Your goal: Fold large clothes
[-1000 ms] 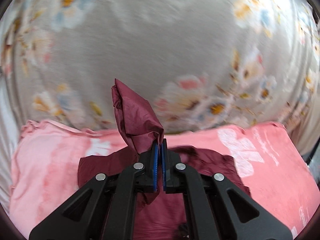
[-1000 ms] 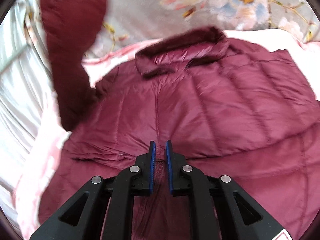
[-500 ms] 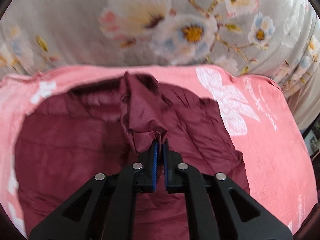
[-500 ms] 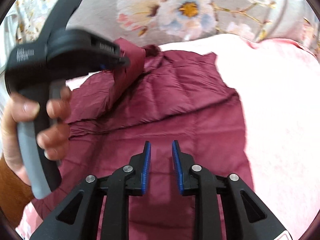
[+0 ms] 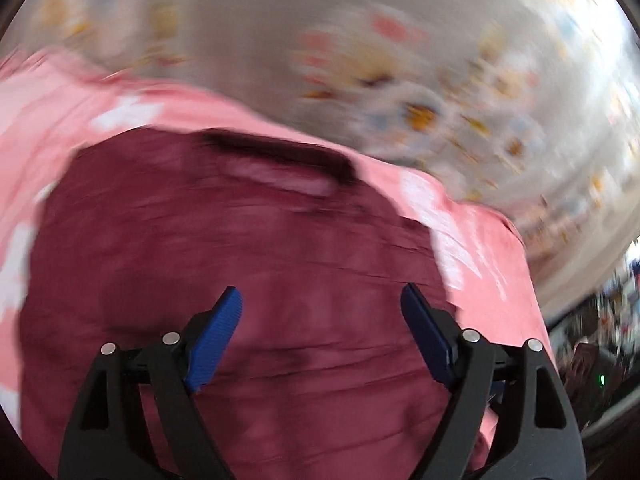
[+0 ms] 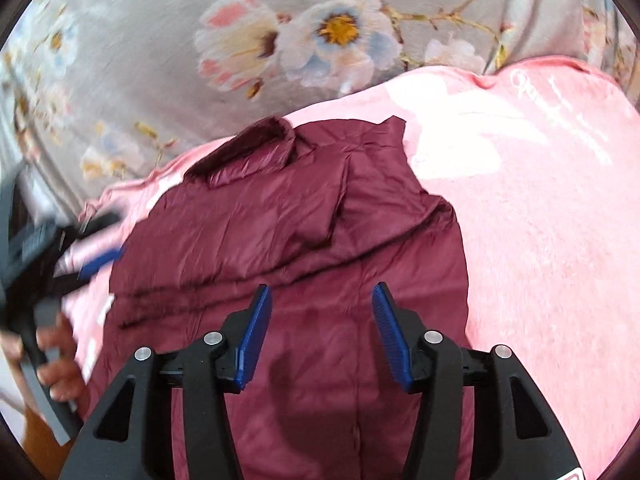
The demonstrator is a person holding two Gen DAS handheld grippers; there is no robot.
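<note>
Maroon jacket point(image 6: 304, 216) lies flat on pink blanket point(image 6: 540, 208), collar point(image 6: 248, 144) toward the flowered grey bedspread point(image 6: 160, 40); long axis runs from the collar back toward the grippers. Wide bare blanket to the right of it. Left gripper point(image 5: 320, 300) and right gripper point(image 6: 320, 296) hover over it, fingers apart and opening, nothing between them.

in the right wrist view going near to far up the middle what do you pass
right gripper, jaws opening with nothing between them → maroon jacket → its collar → pink blanket edge → grey floral bedding
</note>
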